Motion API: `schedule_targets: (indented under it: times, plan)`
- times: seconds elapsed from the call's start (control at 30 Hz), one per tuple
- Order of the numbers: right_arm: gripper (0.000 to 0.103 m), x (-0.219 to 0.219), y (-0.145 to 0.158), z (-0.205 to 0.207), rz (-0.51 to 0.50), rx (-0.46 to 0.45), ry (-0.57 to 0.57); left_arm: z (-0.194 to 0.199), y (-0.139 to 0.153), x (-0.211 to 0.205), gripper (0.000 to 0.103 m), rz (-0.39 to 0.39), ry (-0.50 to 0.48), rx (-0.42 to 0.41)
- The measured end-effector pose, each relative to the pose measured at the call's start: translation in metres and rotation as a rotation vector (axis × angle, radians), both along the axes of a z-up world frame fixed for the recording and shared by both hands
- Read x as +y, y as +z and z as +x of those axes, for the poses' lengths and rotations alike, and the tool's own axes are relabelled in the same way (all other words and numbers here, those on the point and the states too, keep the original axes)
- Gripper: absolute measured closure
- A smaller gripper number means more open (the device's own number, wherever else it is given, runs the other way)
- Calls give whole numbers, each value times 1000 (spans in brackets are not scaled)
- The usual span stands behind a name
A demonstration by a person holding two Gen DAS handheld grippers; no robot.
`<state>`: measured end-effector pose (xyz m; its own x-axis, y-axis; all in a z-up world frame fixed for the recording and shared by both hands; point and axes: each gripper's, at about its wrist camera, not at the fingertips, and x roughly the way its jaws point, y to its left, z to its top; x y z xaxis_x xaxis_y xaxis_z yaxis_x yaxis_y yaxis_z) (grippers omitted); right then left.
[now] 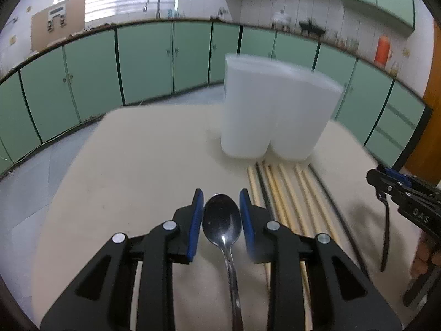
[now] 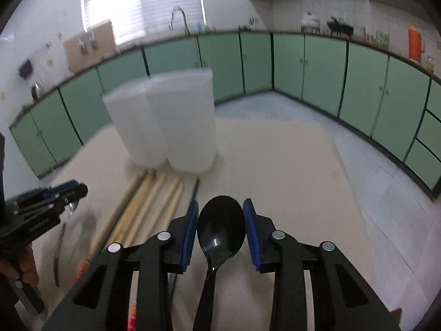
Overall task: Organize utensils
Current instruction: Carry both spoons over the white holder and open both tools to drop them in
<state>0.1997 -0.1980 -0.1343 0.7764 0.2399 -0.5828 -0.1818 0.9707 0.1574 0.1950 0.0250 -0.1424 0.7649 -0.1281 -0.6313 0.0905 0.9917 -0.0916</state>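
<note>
My left gripper is shut on a metal spoon, bowl forward, held above the beige table. My right gripper is shut on a black plastic spoon, also lifted. A white two-compartment utensil holder stands upright ahead of both grippers; it also shows in the right wrist view. Several wooden and black chopsticks lie side by side in front of the holder, also in the right wrist view. Each view shows the other gripper: right, left.
Green cabinets run along the walls behind the table. A counter holds a sink tap and an orange jug. The table's far edge lies just behind the holder.
</note>
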Motion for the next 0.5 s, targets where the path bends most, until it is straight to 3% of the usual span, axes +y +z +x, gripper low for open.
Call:
schedule_targets:
  times: [0.17,0.5]
  plan:
    - [70,8,26,-5,4,-148,32,-18,18,6,77,-19,26,-117]
    - [70,3,57,14,119,-278,46,-19,56,11,78,-69,51,-286]
